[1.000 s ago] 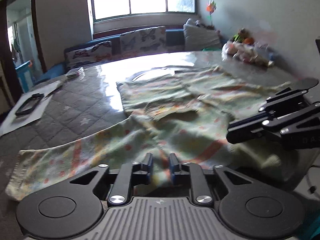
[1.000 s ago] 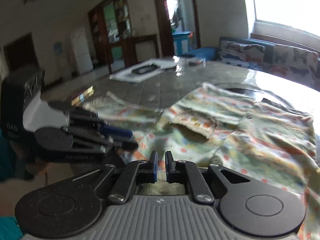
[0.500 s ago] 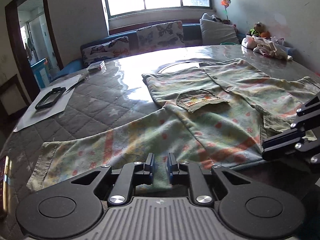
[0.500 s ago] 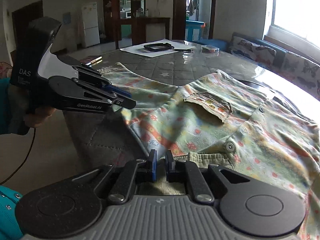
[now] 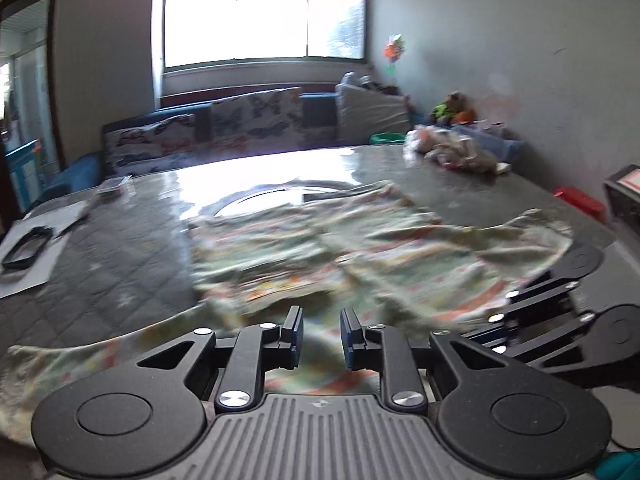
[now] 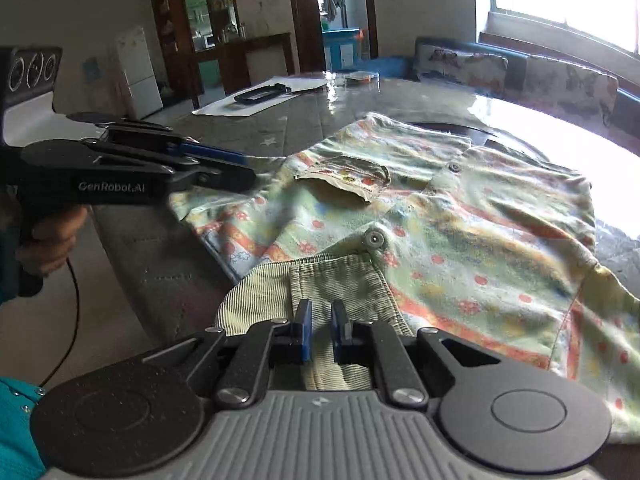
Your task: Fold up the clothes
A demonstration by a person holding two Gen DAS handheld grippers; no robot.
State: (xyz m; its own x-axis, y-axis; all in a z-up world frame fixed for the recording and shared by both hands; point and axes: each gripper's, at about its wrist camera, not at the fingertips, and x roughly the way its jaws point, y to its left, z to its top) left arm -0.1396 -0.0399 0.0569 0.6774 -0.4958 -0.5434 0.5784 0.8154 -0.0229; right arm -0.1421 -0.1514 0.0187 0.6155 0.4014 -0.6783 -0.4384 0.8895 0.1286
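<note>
A pale green shirt (image 6: 460,240) with red and yellow print lies spread on the table, buttons and chest pocket up; it also shows, blurred, in the left wrist view (image 5: 360,248). My left gripper (image 5: 321,334) is slightly open above the shirt's near sleeve edge, with nothing between the fingers. It shows from the side in the right wrist view (image 6: 224,166). My right gripper (image 6: 319,330) is slightly open over the ribbed green collar (image 6: 320,284), with cloth lying between the fingers. It shows at the right of the left wrist view (image 5: 560,320).
The grey quilted table (image 5: 100,280) has a glossy round centre (image 5: 272,196). White paper with a black frame (image 5: 24,248) lies far left. A pile of clothes (image 5: 452,148) sits far right, a red object (image 5: 576,200) at the right edge. A sofa (image 5: 240,124) stands under the window.
Both grippers have opened slightly and let go of the shirt's near edge. The left gripper has lifted and swung; its view is blurred. The shirt has settled flat on the table.
</note>
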